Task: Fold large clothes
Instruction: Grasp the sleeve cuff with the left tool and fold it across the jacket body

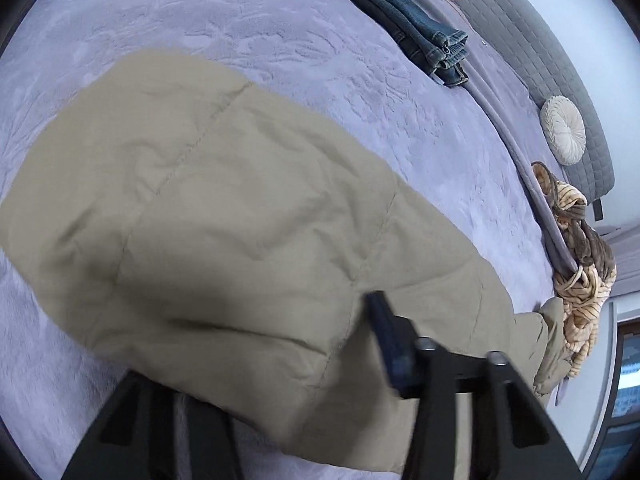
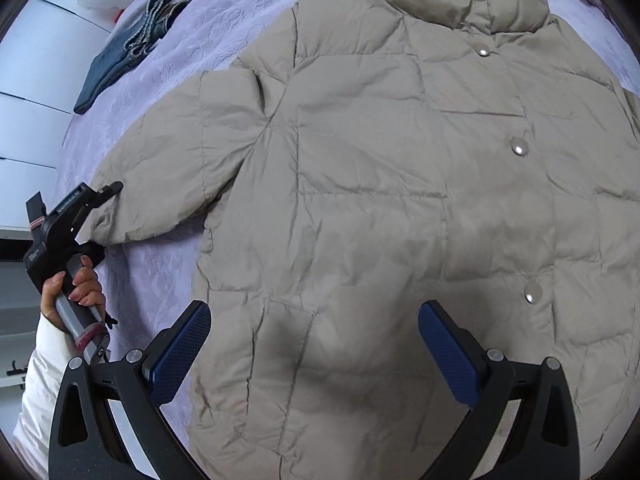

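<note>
A beige quilted puffer jacket (image 2: 400, 184) lies spread front-up on a lilac bedspread (image 2: 152, 280), collar at the top, snap buttons down the right. Its left sleeve (image 2: 168, 168) runs down-left. My left gripper (image 2: 102, 216) is at that sleeve's cuff, one finger above it and one below. In the left wrist view the sleeve (image 1: 240, 208) fills the frame and covers the left finger; the right finger (image 1: 386, 332) lies on the fabric. My right gripper (image 2: 314, 340) is open, hovering over the jacket's lower front, and holds nothing.
Folded blue jeans (image 1: 420, 32) lie at the far side of the bed; they also show in the right wrist view (image 2: 120, 60). A striped brown and cream garment (image 1: 576, 264) is heaped at the bed edge. A round cream cushion (image 1: 564, 130) leans on a grey headboard (image 1: 520, 36).
</note>
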Motion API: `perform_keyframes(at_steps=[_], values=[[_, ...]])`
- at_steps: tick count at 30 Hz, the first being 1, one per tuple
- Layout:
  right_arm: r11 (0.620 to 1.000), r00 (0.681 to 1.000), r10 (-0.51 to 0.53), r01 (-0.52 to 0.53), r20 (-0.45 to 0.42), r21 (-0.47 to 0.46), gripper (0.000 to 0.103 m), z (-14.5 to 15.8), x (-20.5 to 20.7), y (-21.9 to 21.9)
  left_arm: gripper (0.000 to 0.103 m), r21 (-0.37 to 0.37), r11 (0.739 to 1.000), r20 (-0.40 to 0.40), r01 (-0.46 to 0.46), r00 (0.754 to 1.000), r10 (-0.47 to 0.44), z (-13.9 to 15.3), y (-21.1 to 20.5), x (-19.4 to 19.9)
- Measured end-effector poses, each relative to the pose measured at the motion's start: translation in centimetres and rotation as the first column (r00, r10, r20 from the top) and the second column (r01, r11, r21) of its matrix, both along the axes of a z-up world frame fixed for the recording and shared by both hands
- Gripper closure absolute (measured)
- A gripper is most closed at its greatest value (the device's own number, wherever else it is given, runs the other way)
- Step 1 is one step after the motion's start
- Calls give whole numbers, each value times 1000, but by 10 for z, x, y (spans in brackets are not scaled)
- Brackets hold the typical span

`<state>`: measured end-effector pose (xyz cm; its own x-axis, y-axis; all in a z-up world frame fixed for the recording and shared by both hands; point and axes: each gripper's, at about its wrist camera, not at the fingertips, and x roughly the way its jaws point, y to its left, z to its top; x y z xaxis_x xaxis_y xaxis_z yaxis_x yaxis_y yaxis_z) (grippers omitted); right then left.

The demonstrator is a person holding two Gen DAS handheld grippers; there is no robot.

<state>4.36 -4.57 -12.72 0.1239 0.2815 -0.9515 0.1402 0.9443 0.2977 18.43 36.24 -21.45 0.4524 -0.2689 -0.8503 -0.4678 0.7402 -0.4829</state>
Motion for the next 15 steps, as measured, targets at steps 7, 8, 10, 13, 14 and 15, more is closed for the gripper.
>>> perform_keyframes(at_steps=[7, 8, 10, 13, 14, 15], values=[[990, 991, -74, 60, 108, 130, 46, -4, 34, 21, 94, 170, 980, 150, 99, 981, -125, 64, -11, 3], [985, 990, -82, 62, 119, 162, 65, -7, 41, 25, 94, 205, 971, 170, 119, 973, -156, 76, -16, 2], [975, 987, -105, 78, 118, 210, 84, -16, 54, 33, 94, 274, 948, 213, 162, 951, -224, 103, -28, 0], [965, 985, -112, 76, 134, 251, 84, -31, 74, 47, 94, 364, 908, 268, 210, 910, -318, 138, -51, -8], [963, 986, -105, 70, 126, 262, 84, -38, 79, 52, 94, 388, 894, 284, 226, 893, -349, 148, -59, -13], [961, 989, -98, 65, 110, 270, 84, -48, 84, 58, 94, 408, 878, 298, 249, 873, -386, 158, -71, -14]])
